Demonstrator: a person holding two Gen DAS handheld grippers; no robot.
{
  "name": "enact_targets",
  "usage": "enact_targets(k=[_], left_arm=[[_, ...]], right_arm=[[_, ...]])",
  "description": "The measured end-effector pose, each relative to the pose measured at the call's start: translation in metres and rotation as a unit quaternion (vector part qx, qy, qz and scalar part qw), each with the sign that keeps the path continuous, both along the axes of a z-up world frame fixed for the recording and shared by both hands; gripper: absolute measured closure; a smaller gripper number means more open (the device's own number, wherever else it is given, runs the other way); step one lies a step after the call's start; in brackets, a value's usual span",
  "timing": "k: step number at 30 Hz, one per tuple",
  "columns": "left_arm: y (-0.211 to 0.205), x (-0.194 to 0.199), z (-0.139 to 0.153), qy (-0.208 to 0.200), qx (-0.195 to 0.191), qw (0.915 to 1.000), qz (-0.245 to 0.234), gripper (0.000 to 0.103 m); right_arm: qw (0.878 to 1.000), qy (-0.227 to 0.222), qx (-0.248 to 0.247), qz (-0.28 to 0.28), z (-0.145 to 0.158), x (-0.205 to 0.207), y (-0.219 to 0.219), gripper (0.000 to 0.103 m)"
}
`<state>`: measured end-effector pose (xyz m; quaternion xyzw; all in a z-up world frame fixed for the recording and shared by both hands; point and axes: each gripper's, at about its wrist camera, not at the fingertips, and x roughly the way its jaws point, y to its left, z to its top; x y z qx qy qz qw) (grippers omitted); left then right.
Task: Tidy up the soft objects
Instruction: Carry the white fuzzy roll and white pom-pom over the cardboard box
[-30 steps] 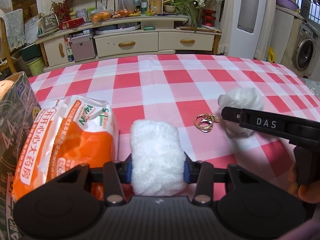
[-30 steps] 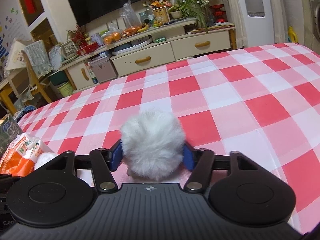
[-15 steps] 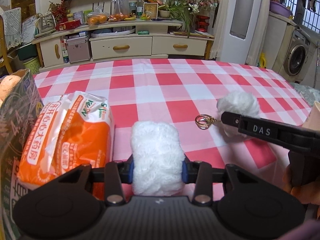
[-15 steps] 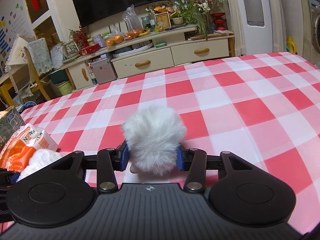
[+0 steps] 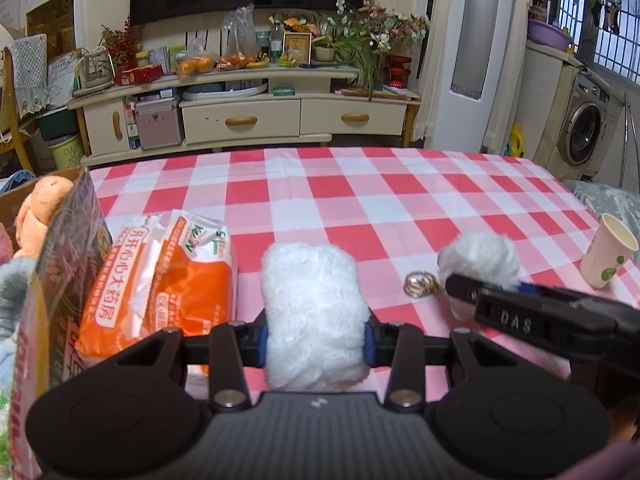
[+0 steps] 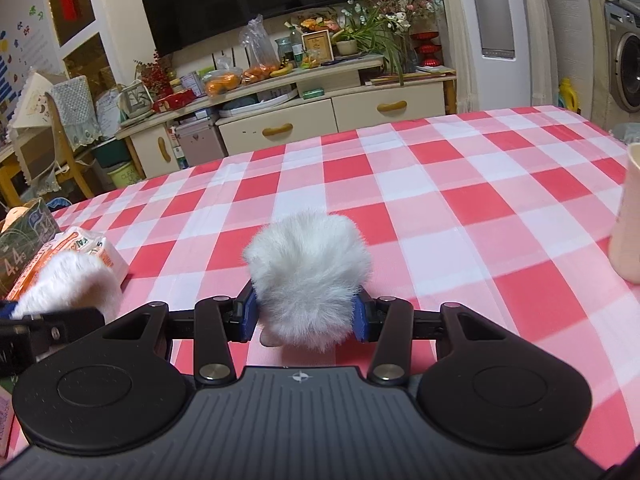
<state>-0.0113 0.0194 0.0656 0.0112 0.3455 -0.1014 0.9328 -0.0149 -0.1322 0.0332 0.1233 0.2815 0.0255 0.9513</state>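
Over the checked table (image 5: 400, 200), I have both tools loaded. The left tool (image 5: 315, 338) is clamped on a white plush roll (image 5: 312, 304), pads pressed into its flanks. The right tool (image 6: 304, 316) grips a fluffy pom-pom (image 6: 308, 272), with its ring (image 5: 418, 284) trailing beside the fur. That tool's jaws closed further within the last second and the fur now bulges past the pads.

Step in hand, as I judge it: carry both pieces to the box (image 5: 60, 248) at the left table edge, where an orange plush (image 5: 40, 208) already sits.

Procedure:
1. Hold grip pressure constant. Soft fill compresses, so a slack grip may let a piece slide out.
2. Lift each piece above the box wall before crossing it.
3. Move the left tool first; it is nearer the box.
4. Watch the ring, which could snag on the wall.

Clearances: an orange pack (image 5: 160, 280) lies against the box, directly between the roll and the opening, so I pass over it, not through. A paper cup (image 5: 608, 256) stands near the right edge, close to the right tool, and would tip easily. The centre and far side of the table offer open room.
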Motion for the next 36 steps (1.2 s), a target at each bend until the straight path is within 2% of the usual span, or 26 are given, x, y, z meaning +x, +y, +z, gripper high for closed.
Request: enact_targets(k=[17,36], left_arm=[[0.020,-0.022,0.028,-0.036,-0.008,0.9993,-0.008,0.063],[0.051,-0.048,0.066,-0.094,-0.021,0.9952,-0.013,0.063]], right_arm=[[1.000,-0.004,0.005,-0.026,0.010,-0.054,0.009,0.048],[0.999,-0.022,0.005,-0.026,0.036,-0.089,0.030,0.048]])
